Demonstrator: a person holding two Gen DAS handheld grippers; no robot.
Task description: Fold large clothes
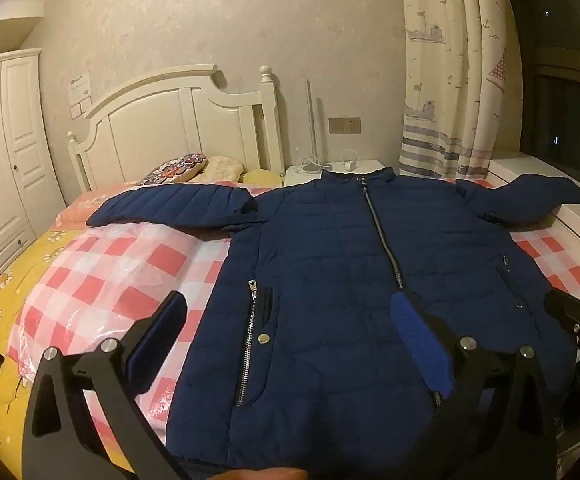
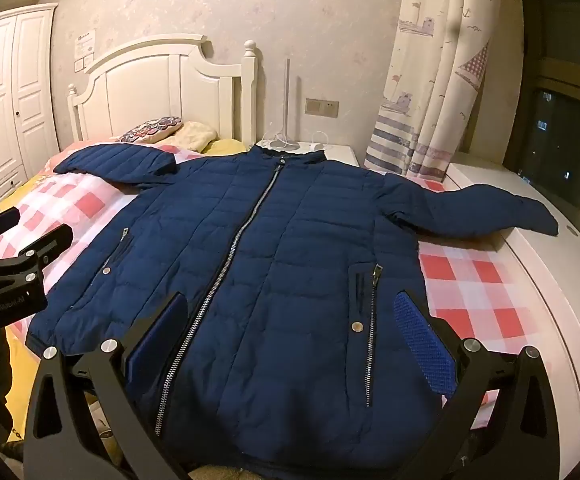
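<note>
The navy padded jacket [image 1: 330,280] is laid flat, front up and zipped, on the checked cover [image 1: 122,264] of the bed [image 1: 6,304]. Its long axis runs from the hem at 6 o'clock to the collar at 12 o'clock, with the sleeves spread toward 9 and 3 o'clock. The left gripper [image 1: 290,312] is held wide open over the hem and nothing is gripped. The right gripper [image 2: 290,312] is likewise fully spread and empty. The left sleeve [image 1: 174,208] is judged nearer the left gripper; the right sleeve [image 2: 482,208] is judged nearer the right gripper.
</note>
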